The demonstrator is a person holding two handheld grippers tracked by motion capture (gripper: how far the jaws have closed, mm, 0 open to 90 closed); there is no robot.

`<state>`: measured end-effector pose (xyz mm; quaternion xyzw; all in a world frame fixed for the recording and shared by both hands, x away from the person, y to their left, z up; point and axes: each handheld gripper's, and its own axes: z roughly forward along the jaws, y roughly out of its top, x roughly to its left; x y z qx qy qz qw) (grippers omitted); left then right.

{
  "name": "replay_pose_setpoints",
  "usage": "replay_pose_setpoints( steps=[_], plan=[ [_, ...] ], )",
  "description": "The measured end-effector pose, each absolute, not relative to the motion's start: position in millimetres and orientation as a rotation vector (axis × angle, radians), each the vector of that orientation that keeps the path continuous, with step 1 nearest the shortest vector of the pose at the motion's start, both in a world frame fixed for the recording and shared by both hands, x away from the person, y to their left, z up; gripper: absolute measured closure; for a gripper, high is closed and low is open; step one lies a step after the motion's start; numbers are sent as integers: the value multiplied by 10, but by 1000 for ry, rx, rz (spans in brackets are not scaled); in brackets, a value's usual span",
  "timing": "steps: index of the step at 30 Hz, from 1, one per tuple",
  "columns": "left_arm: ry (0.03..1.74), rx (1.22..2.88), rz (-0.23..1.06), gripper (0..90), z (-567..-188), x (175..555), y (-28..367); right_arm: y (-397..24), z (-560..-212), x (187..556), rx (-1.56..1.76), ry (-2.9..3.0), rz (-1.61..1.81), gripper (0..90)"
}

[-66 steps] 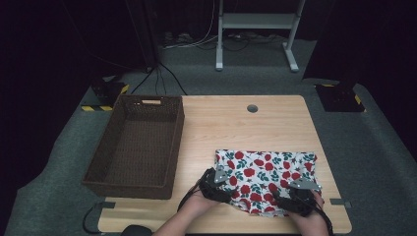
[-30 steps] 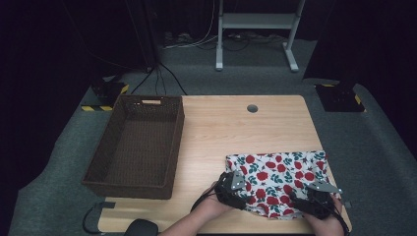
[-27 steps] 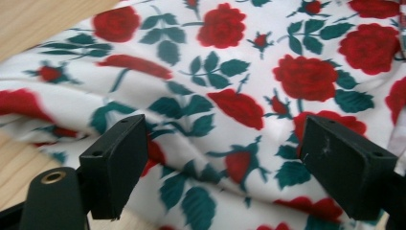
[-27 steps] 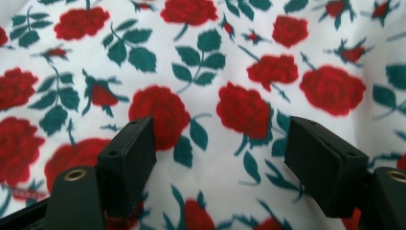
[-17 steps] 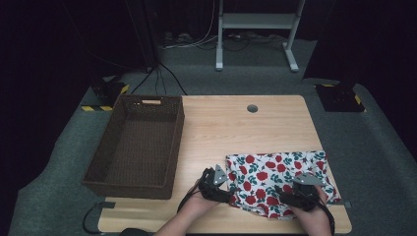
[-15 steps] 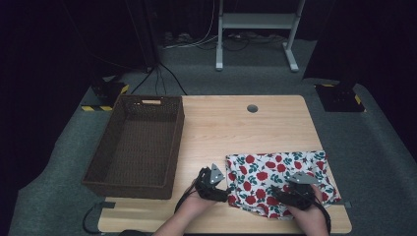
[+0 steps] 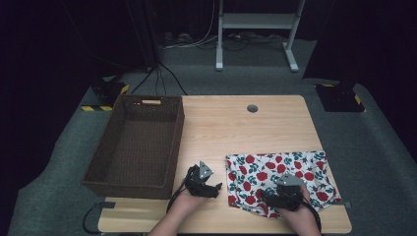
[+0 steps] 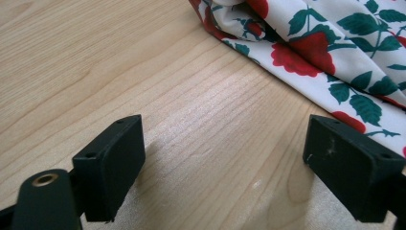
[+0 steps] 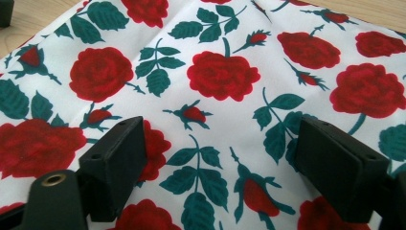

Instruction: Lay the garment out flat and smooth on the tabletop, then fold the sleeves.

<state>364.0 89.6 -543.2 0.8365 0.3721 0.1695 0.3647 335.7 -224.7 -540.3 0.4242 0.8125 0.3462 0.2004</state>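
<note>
Hovering left gripper beside cloth | right gripper gaping above cloth

- Bare wooden table lies open from ten to two o'clock.
- Tall-walled wicker basket blocks the nine o'clock side.
- Rose-patterned cloth lies flat at four o'clock.

Overall level: dim room, black surround; tabletop evenly lit from above.
Glare: soft sheen on wood between left gripper jaws.
Shadows: short, soft, directly under each jaw.
Focus: rose cloth sharp ahead of right gripper; nearest jaw parts slightly soft.
High view: grainy, low detail.
Edge distortion: mild.
</note>
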Motion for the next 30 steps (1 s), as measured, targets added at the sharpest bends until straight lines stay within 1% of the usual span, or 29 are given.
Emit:
replay_pose_setpoints(
  steps=[6,13,16,23,30],
  plan=[
    [954,2154,431,123,-5432,3659,887,-2250,-5415,3346,1183,2262,979,169],
    [943,2119,440,134,-5393,3675,890,-2251,-5418,3342,1185,2262,984,166],
    [951,2088,411,134,-5359,3680,894,-2252,-5419,3341,1184,2261,986,166],
    [927,2074,403,136,-5315,3714,845,-2254,-5423,3338,1181,2258,989,166],
    [906,2024,389,146,-5269,3775,776,-2253,-5423,3333,1185,2256,988,165]
  ],
)
